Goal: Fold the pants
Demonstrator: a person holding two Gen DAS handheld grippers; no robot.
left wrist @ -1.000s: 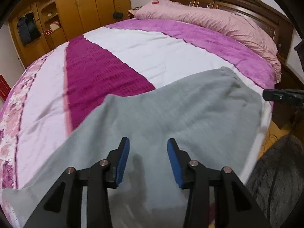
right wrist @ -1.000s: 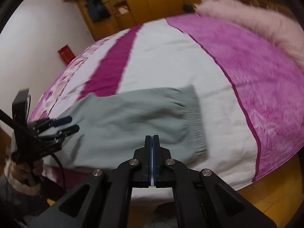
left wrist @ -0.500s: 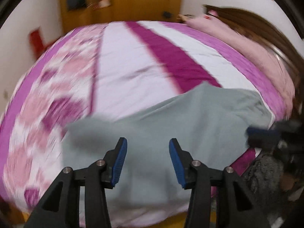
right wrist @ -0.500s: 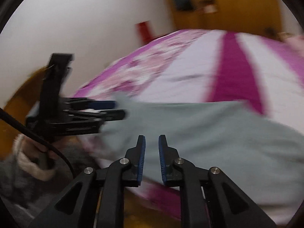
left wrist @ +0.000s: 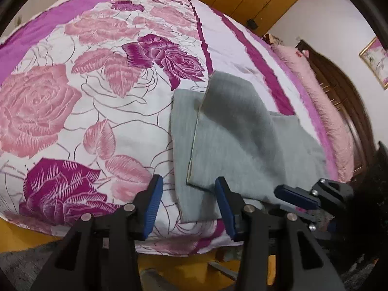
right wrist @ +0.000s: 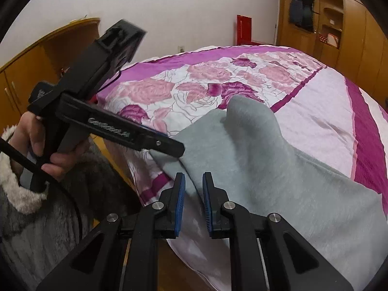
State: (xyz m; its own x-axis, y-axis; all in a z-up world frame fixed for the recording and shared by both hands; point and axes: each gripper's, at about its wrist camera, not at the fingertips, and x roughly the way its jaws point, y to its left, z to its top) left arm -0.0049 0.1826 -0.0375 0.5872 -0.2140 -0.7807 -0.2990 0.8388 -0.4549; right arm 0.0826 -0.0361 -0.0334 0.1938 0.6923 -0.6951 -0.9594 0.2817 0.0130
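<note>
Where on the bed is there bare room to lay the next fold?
Free: the rose-print stretch of bedspread left of the grey pants, and the pale band between the pants and the pink pillow. Crowded: the near bed edge, where the left gripper and right gripper hang by the pants' hem.

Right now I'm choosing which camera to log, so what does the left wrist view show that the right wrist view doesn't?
Only the left wrist view shows the pink pillow, the headboard and a framed picture. Only the right wrist view shows the person's hand on the left gripper and the red box. Both show the gray pants on the floral bedspread, with both grippers open.
</note>
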